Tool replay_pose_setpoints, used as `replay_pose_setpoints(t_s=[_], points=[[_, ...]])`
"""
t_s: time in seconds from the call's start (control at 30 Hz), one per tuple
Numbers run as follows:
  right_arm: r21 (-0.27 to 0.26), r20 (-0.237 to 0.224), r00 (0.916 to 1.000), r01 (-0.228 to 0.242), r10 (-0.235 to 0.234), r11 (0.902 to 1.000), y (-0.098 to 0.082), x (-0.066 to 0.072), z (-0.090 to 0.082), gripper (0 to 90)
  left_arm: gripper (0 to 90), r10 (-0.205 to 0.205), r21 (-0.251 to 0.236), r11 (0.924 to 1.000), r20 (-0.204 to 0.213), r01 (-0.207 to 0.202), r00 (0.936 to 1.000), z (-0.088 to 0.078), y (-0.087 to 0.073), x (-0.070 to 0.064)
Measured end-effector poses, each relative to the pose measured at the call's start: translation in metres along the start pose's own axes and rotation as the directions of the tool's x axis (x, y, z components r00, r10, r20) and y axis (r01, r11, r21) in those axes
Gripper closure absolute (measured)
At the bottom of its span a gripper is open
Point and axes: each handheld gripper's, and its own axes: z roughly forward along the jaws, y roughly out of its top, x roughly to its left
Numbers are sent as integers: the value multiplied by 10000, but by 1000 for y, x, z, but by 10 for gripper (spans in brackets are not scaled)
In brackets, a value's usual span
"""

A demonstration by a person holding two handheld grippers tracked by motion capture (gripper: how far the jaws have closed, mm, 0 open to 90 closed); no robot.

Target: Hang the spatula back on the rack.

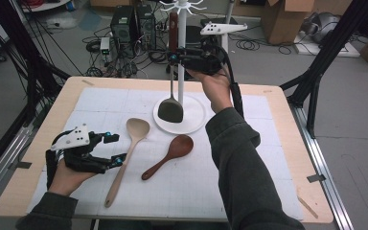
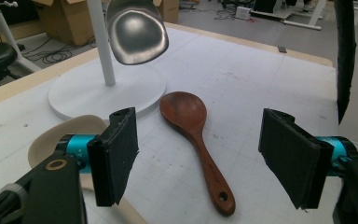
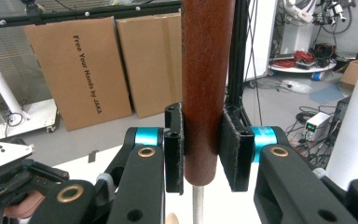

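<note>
Evidently the work in hand is hanging utensils on the white rack (image 1: 181, 52), and the step now is lifting the spatula (image 1: 171, 109) toward a hook. The right gripper (image 1: 173, 58) is clamped on the spatula's brown wooden handle (image 3: 205, 88), pads pressing it from both sides, with the handle upright and the dark blade dangling just over the rack's round base (image 1: 194, 122), close beside the pole. The hooks (image 1: 182, 5) sit above the handle's top, so the next move likely calls for raising the spatula further and steering the handle's end onto a hook before letting go; whether the handle has a hanging hole cannot be made out. The left gripper (image 1: 115, 148) rests low near the table's left side with its jaws apart and nothing between them, just beside the pale spoon (image 1: 127, 155). The dark spoon (image 2: 196, 140) lies flat on the mat ahead of it, near the base.
</note>
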Motion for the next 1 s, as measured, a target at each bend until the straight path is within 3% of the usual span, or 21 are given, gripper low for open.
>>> replay_pose_setpoints(t_s=[1.0], points=[[233, 608, 9969, -520, 505, 9984, 5, -24, 8, 734, 286, 55, -60, 10000, 65, -54, 10000, -2, 1, 0]])
